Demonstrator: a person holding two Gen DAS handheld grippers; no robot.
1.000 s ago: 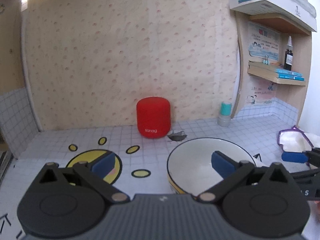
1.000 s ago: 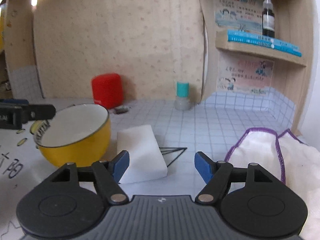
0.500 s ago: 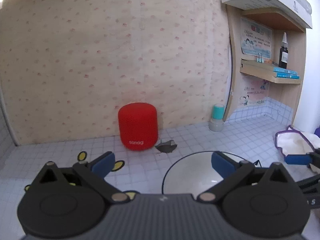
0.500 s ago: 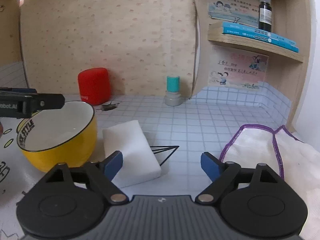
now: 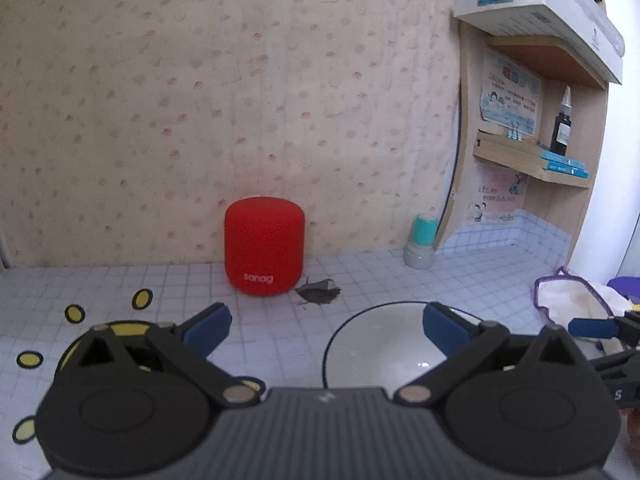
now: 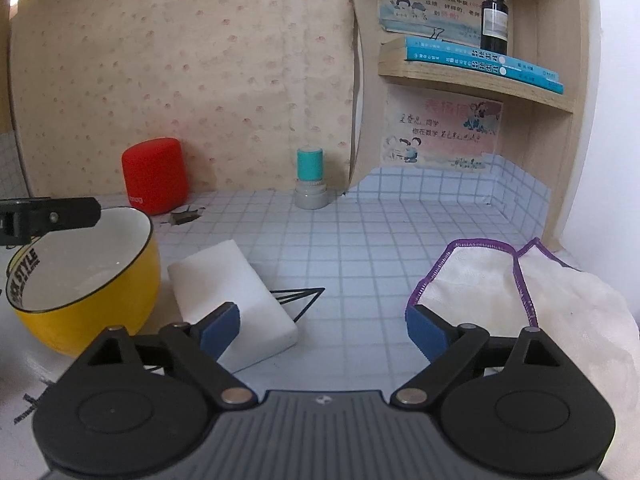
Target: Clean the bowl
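A yellow bowl (image 6: 100, 300) with a white inside (image 5: 380, 344) stands on the checked table. My left gripper (image 5: 324, 320) is open at the bowl's left rim, with its right pad over the inside and its left pad outside; neither touches the bowl. One of its fingers (image 6: 52, 212) shows above the bowl in the right wrist view. A white sponge (image 6: 232, 280) lies just right of the bowl. A purple-edged white cloth (image 6: 500, 280) lies further right. My right gripper (image 6: 322, 316) hovers between sponge and cloth, its jaws opening with nothing between them.
A red cylinder speaker (image 5: 264, 246) and a teal-capped small bottle (image 5: 422, 242) stand by the back wall. A wooden shelf (image 6: 472, 76) with books and a dark dropper bottle rises at the right. A torn patch (image 5: 318, 292) marks the table cover behind the bowl.
The left gripper has moved forward and dipped, so the bowl now sits lower in its view and the speaker looks larger. The right gripper's jaws have spread wider; the sponge and cloth lie unmoved.
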